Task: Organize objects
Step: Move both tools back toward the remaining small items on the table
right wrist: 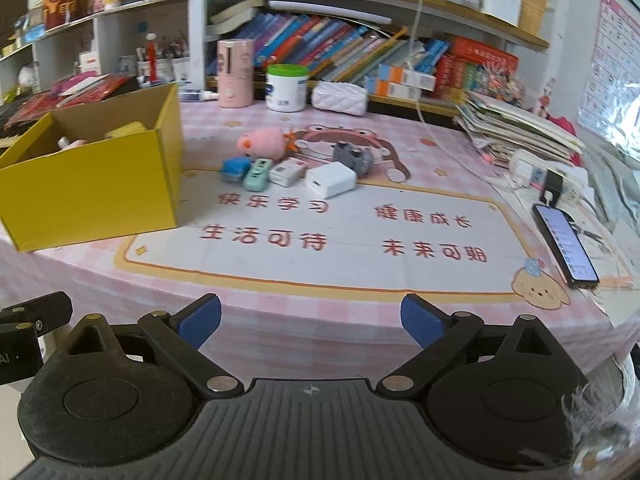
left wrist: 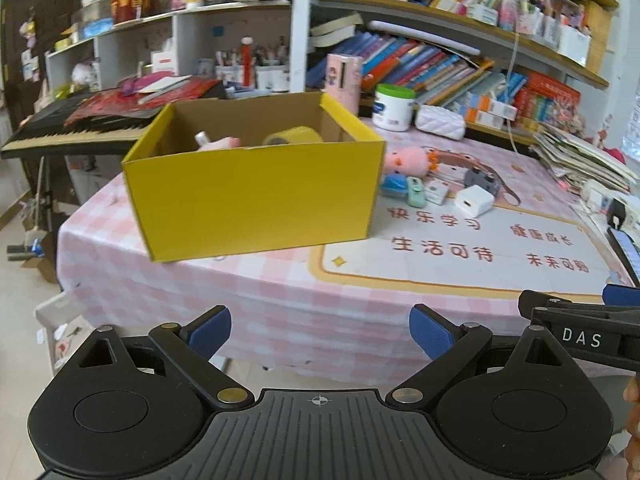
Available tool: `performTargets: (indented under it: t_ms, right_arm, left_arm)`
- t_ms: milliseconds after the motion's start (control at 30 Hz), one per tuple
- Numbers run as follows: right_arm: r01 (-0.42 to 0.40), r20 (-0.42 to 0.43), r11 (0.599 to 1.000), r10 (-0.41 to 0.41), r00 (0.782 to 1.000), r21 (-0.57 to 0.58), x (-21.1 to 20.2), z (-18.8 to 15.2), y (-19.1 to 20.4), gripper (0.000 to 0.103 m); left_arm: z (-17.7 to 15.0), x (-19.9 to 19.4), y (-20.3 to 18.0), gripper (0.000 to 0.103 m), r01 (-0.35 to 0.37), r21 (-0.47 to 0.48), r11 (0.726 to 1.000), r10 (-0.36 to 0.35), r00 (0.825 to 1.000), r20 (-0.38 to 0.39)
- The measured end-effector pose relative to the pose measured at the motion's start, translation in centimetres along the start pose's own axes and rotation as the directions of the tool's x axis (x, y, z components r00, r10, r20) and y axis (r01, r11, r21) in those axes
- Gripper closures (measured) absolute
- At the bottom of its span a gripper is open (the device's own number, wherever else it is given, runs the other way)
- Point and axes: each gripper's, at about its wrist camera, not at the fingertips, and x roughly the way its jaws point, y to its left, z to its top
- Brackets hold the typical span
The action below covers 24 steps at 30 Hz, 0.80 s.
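Observation:
An open yellow cardboard box (left wrist: 256, 192) (right wrist: 92, 184) stands on the table's left; inside lie a pink plush and a yellow tape roll (left wrist: 294, 136). Right of the box sit a pink plush toy (right wrist: 260, 142) (left wrist: 406, 160), a blue toy (right wrist: 234, 169), a mint toy car (right wrist: 258, 174), a small white block (right wrist: 286, 172), a white charger cube (right wrist: 330, 179) (left wrist: 472, 200) and a grey device (right wrist: 354, 156). My left gripper (left wrist: 320, 336) hangs open before the table's front edge, nothing between its blue pads. My right gripper (right wrist: 312, 322) is open and empty too, well short of the objects.
A phone (right wrist: 566, 246) lies on a cable at the table's right edge beside stacked papers (right wrist: 520, 128). At the back stand a white jar (right wrist: 287, 88), a pink cylinder (right wrist: 235, 74) and a white pouch (right wrist: 340, 98). Bookshelves rise behind; a keyboard (left wrist: 76, 128) sits left.

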Motion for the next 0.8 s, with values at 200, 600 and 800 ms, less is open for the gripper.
performTargets:
  t_ms: [200, 600, 800]
  right_arm:
    - [0.023, -0.006, 0.999, -0.023, 1.0, 0.029, 1.4, 0.8, -1.9, 0.006]
    - [0.011, -0.018, 1.0, -0.011, 1.0, 0.015, 6.0, 4.9, -5.8, 0.006]
    - [-0.01, -0.026, 1.0, 0.01, 1.0, -0.007, 8.5, 6.7, -7.6, 0.006]
  left_arm:
    - [1.3, 1.5, -1.9, 0.005, 0.022, 0.027, 0.999, -0.022, 1.0, 0.003]
    - [4.4, 5.2, -5.9, 0.005, 0.028, 0.026, 0.999, -0.029, 1.0, 0.001]
    - [5.6, 7.2, -8.0, 0.005, 0.019, 0.017, 1.0, -0.018, 1.0, -0.006]
